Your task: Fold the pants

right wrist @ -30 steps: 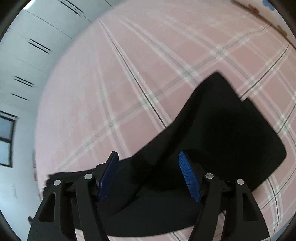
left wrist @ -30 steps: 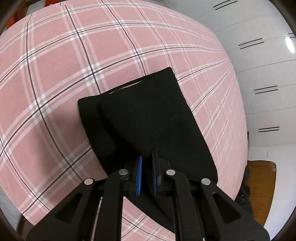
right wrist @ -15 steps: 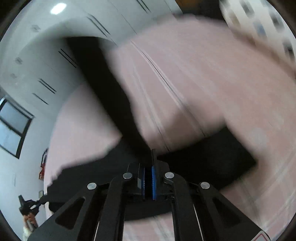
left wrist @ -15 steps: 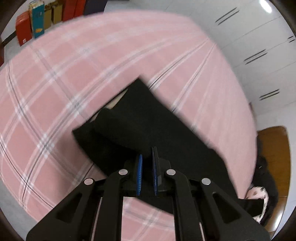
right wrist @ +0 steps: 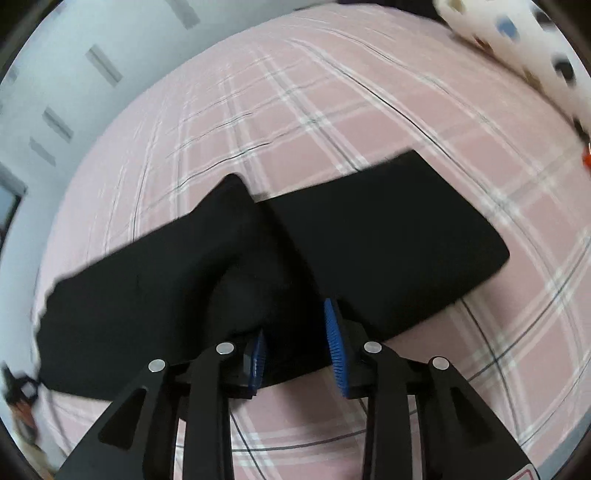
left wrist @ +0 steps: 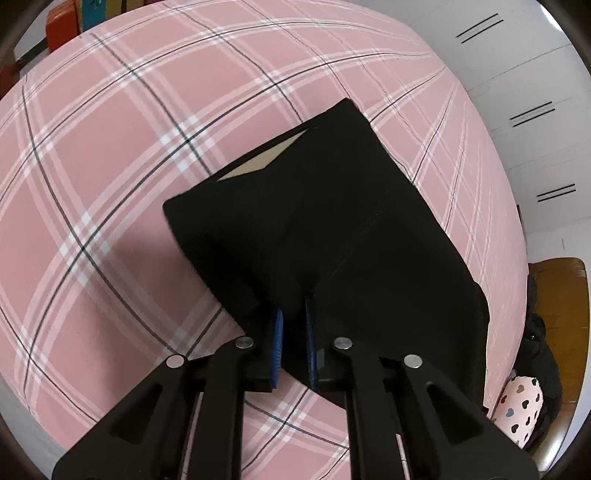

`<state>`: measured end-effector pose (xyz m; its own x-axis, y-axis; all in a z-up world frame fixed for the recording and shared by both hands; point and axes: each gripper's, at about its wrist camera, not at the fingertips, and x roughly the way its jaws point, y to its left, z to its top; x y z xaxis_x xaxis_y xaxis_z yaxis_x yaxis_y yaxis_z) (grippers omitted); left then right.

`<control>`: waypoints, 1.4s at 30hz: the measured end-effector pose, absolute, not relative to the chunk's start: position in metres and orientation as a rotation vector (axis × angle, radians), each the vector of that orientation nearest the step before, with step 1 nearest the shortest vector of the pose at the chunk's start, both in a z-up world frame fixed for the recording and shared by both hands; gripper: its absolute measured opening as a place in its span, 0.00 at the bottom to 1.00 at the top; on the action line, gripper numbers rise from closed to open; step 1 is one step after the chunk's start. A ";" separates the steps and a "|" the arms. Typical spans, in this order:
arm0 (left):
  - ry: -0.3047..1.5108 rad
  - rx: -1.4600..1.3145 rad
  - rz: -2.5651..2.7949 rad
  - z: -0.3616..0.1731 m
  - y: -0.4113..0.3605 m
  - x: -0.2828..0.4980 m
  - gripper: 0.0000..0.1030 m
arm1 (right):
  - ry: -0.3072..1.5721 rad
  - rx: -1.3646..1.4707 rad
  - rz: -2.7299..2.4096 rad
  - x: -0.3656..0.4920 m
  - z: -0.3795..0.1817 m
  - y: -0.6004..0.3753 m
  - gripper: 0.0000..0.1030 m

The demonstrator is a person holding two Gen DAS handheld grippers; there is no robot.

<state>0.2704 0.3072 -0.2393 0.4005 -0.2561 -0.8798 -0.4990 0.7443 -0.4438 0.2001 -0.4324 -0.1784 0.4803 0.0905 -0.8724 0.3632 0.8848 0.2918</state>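
Black pants (left wrist: 314, 221) lie partly folded on a pink plaid bed (left wrist: 110, 166). In the left wrist view the waist end is doubled over, with a tan inner lining showing at the far edge. My left gripper (left wrist: 293, 343) is nearly shut, its blue pads pinching the near fold of the pants. In the right wrist view the pants (right wrist: 388, 240) spread left and right across the bed (right wrist: 332, 92). My right gripper (right wrist: 297, 347) has its jaws partly apart, with bunched black cloth lying between the pads.
White wardrobe doors (left wrist: 535, 92) stand beyond the bed. A wooden floor and a white heart-print cloth (left wrist: 521, 406) lie at the right bed edge. Coloured boxes (left wrist: 74, 18) sit at the far left. A spotted white cloth (right wrist: 517, 44) lies at the upper right of the right wrist view.
The right gripper shut on the pants, swung them over, and now its jaws have parted again. The left gripper stayed pinched on the fold while the top layer was laid flatter.
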 end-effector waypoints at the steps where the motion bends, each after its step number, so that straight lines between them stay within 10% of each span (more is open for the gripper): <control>1: 1.170 -0.741 0.176 -0.230 0.306 0.271 0.07 | 1.053 0.513 -0.169 0.199 -0.173 -0.433 0.05; 8: 1.184 -0.681 0.245 -0.208 0.326 0.268 0.07 | 1.046 0.812 -0.215 0.170 -0.190 -0.475 0.07; 11: 1.230 -0.651 0.282 -0.230 0.321 0.257 0.07 | 1.081 0.725 -0.284 0.160 -0.201 -0.472 0.28; 14: 1.205 -0.652 0.285 -0.227 0.316 0.250 0.09 | 1.049 0.471 -0.343 0.156 -0.180 -0.450 0.56; 27: 1.131 -0.546 0.386 -0.181 0.285 0.225 0.11 | 1.036 -0.425 0.000 0.157 -0.172 -0.307 0.67; 30: 1.106 -0.547 0.355 -0.167 0.262 0.213 0.14 | 1.118 -0.362 -0.039 0.179 -0.197 -0.322 0.58; 31: 1.101 -0.533 0.335 -0.162 0.249 0.210 0.14 | 1.136 -0.302 -0.042 0.185 -0.201 -0.331 0.33; 34: 1.096 -0.471 0.279 -0.151 0.216 0.206 0.16 | 1.131 0.019 -0.010 0.197 -0.180 -0.377 0.10; 42: 1.119 -0.448 0.171 -0.154 0.157 0.210 0.31 | 1.100 0.552 -0.348 0.194 -0.185 -0.569 0.18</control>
